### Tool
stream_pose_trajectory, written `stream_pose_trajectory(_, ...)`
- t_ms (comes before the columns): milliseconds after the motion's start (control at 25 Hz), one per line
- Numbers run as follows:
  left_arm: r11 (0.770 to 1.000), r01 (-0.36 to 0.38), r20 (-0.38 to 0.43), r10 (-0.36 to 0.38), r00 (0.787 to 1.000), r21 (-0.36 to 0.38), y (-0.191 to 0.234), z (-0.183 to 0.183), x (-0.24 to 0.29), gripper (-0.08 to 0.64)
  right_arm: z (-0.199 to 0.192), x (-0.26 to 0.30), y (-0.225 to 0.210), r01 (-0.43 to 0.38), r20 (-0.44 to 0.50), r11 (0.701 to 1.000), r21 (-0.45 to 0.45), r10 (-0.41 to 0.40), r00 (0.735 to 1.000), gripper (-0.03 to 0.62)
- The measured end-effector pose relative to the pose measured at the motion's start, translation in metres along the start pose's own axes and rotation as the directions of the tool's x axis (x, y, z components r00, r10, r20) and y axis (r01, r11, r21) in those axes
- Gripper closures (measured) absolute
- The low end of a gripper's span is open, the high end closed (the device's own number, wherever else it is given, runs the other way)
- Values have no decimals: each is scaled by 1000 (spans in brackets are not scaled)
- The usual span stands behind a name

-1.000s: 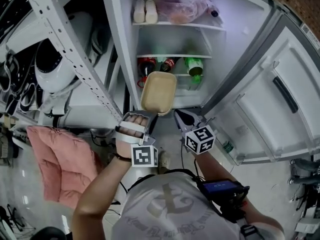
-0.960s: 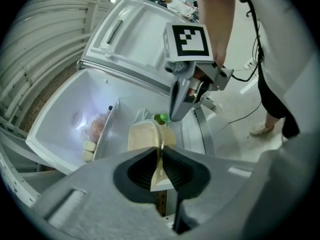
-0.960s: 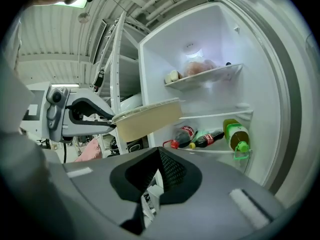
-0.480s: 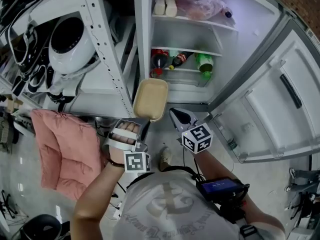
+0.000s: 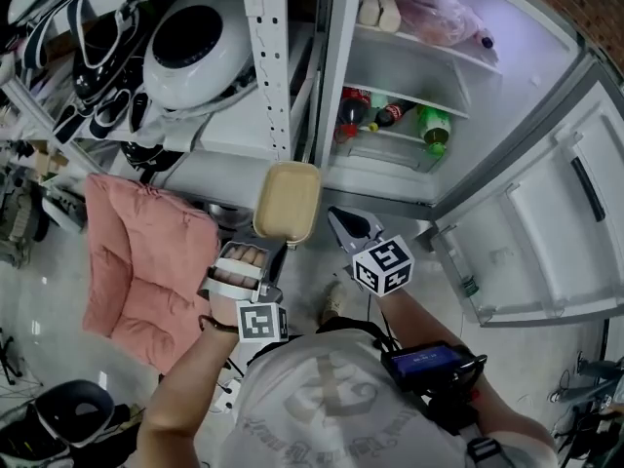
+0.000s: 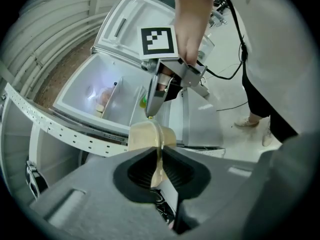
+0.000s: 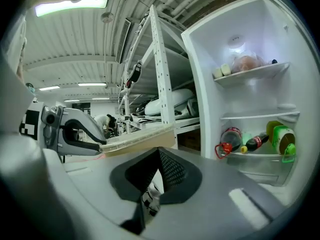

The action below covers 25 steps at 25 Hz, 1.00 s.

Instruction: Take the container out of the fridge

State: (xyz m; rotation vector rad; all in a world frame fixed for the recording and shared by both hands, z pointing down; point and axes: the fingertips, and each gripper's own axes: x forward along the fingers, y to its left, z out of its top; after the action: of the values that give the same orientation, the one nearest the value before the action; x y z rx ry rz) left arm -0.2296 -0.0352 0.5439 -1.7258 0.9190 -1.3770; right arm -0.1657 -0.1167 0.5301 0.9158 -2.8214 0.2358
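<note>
Nearest us, our left gripper (image 5: 277,250) has its jaws closed on the near rim of the container (image 5: 288,201), a shallow tan tray held about level out in front of the fridge (image 5: 507,86) and left of its opening, over the floor (image 5: 49,310). The left gripper view shows that rim pinched thin between the pads. Our right gripper (image 5: 343,228) hangs just right of the container, between it and the fridge; its jaws meet at the tips with nothing in them. We judge the taking out as good as done: the container is wholly clear of the fridge shelves. What is left is to carry it to a resting place, which no view shows. That calls for a level wrist, since one edge grip lets the far end sag or swing. Left of the fridge and low lies a pink cushion (image 5: 136,261). Beyond the container, hard against the fridge's left wall, stands a white rack (image 5: 273,66) bearing a round white appliance (image 5: 200,52); its post is the nearest thing to strike. The door (image 5: 546,213) stands wide to the fridge's right. Farthest, inside the fridge, bottles (image 5: 390,115) lie on a middle shelf and a bag (image 5: 439,18) on the top one.
</note>
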Motion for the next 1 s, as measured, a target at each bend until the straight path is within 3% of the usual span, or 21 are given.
stream_pose_trajectory(280,998,-28,-88,23,996,-60,-11,-52,-36,523,6,36,61,-123,-8,992,-35,123,992,586)
stream_pose_trajectory(480,980,-5,-168,-29,985,-199,-26,-94,-60,523,19,65,104,-228,10,972,-53,229,973,586)
stream_pose_trajectory(600,976,-37,-225,-13,974,-214,-37,-120,-76,523,24,79,129,-287,15,957,-47,288,958,586)
stream_pose_trajectory(800,960,-92,-323,2,947,-266,-47,-164,-105,523,26,96,173,-386,1,920,-69,387,922,586)
stream_pose_trajectory(1000,952,-138,-434,6,901,-272,-58,-204,-132,523,20,107,212,-468,-19,879,-88,468,883,586)
